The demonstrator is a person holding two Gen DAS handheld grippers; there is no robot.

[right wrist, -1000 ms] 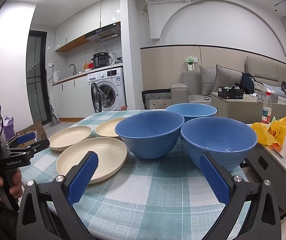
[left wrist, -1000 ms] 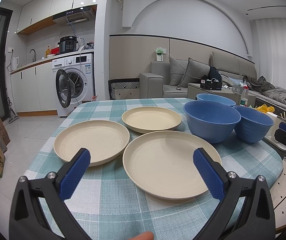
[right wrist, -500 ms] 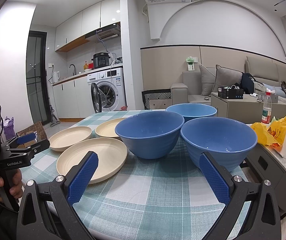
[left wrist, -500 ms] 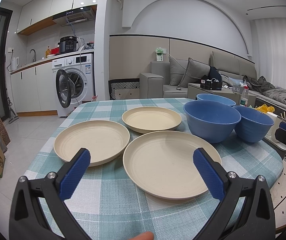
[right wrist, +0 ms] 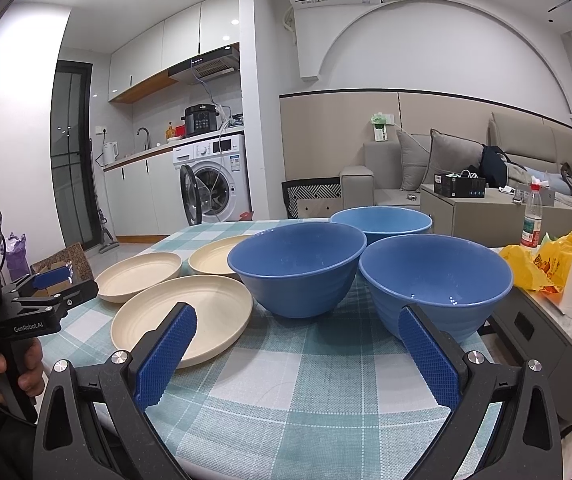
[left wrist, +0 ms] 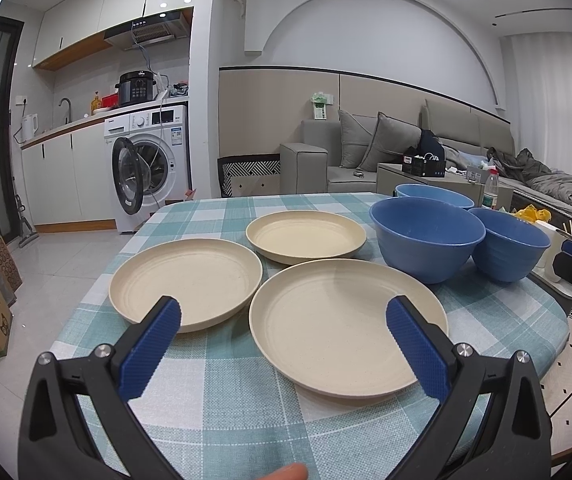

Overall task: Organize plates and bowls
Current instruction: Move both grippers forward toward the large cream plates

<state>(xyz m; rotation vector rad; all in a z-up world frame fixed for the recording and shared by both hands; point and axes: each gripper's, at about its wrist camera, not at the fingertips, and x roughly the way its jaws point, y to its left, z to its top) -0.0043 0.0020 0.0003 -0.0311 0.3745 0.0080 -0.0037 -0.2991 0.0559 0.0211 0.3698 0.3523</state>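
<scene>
The left gripper (left wrist: 282, 340) stands wide open with nothing between its blue pads, poised above the near edge of the table (left wrist: 222, 400); the right gripper (right wrist: 295, 348) is spread just as wide and equally empty. From the left gripper, the near plate (left wrist: 347, 326) lies straight ahead at twelve o'clock, a second plate (left wrist: 186, 280) at about ten o'clock just beside it, and a third plate (left wrist: 305, 236) farther off at twelve, its rim close to the near one. From the right gripper, the middle bowl (right wrist: 297, 274) sits at twelve o'clock, the right bowl (right wrist: 435, 284) at about one o'clock almost touching it, and the back bowl (right wrist: 381, 224) behind both. All six pieces rest separately on the checked cloth (right wrist: 305, 408), so nothing looks stacked yet. The risks, as I judge them: the plates are shallow with low rims, so a pinch on the edge could slip or tip a plate; the bowls crowd each other, so lifting one may knock its neighbour, and the right bowl stands close to the table's edge. A dragged plate could also rumple the cloth.
</scene>
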